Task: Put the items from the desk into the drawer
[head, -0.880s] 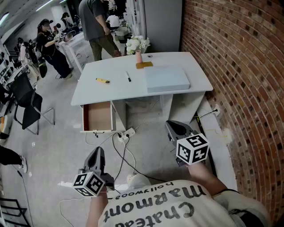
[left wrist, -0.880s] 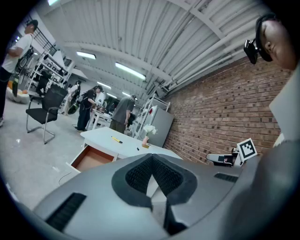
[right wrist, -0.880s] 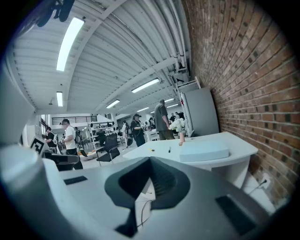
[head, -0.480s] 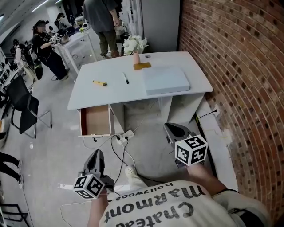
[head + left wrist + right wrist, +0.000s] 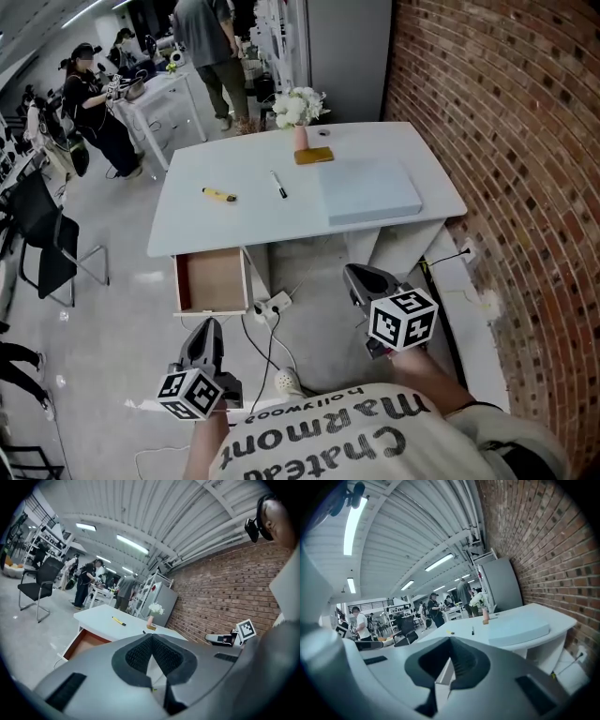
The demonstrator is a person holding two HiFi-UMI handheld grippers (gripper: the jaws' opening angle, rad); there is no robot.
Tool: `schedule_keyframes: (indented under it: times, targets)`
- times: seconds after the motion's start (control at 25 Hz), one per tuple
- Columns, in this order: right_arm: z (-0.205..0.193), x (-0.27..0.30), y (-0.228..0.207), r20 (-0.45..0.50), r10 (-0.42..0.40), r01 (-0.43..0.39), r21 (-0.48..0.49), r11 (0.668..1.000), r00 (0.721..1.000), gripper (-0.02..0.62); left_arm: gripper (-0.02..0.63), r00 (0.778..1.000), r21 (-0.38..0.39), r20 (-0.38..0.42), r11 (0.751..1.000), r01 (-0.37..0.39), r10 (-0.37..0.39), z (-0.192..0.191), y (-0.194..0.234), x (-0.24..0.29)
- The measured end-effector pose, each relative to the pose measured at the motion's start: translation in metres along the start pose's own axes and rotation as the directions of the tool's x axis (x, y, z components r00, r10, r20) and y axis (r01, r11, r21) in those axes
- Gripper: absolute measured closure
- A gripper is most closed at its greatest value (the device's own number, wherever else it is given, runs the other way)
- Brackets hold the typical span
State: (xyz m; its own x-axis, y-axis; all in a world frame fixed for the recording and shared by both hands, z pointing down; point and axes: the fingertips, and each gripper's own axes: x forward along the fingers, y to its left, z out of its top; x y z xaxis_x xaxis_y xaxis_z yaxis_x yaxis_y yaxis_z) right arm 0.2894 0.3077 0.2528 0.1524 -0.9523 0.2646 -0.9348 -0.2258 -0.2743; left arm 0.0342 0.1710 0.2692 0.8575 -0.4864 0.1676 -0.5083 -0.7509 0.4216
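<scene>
A white desk (image 5: 253,211) stands ahead of me, well beyond both grippers. On it lie a yellow marker (image 5: 217,195), a black pen (image 5: 279,185), a small brown box (image 5: 313,156) and a pale blue flat pad (image 5: 370,190). A pink vase of white flowers (image 5: 300,112) stands at its far edge. The desk's drawer (image 5: 212,279) is pulled open at the front left and looks empty. My left gripper (image 5: 206,339) is shut and holds nothing, low over the floor. My right gripper (image 5: 359,277) is also shut and empty, in front of the desk's right leg.
A brick wall (image 5: 525,169) runs along the right. A power strip and cables (image 5: 272,305) lie on the floor under the desk. A black chair (image 5: 42,253) stands at left. People stand at other tables (image 5: 159,89) behind the desk.
The desk and open drawer have come a little closer and lower in the head view. Both grippers keep their pose, shut. The person behind the desk has stepped further away.
</scene>
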Motion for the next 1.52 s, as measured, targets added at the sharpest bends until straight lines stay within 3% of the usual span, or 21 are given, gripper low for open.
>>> schedule_keyframes:
  times: [0.6,0.8,1.16,1.52]
  targets:
    - [0.055,0.120,0.011,0.037,-0.056,0.054,0.039,0.998,0.998,0.592,0.604,0.999,0.012,0.033,0.999,0.043,-0.043,0.087,0.086,0.077]
    - [0.043,0.153,0.009,0.013,-0.087,0.086,0.082,0.993,0.996,0.592,0.604,0.997,0.015,0.030,0.998,0.064,-0.065,0.094,0.113,0.092]
    - [0.011,0.201,0.004,-0.083,-0.071,0.082,0.145,0.986,0.994,0.592,0.604,1.000,-0.045,0.002,0.999,0.020,-0.020,0.083,0.153,0.108]
    - [-0.001,0.274,-0.044,-0.196,-0.071,0.094,0.110,0.989,0.978,0.506,0.604,0.998,-0.074,-0.004,0.996,-0.059,0.059,0.089,0.178,0.151]
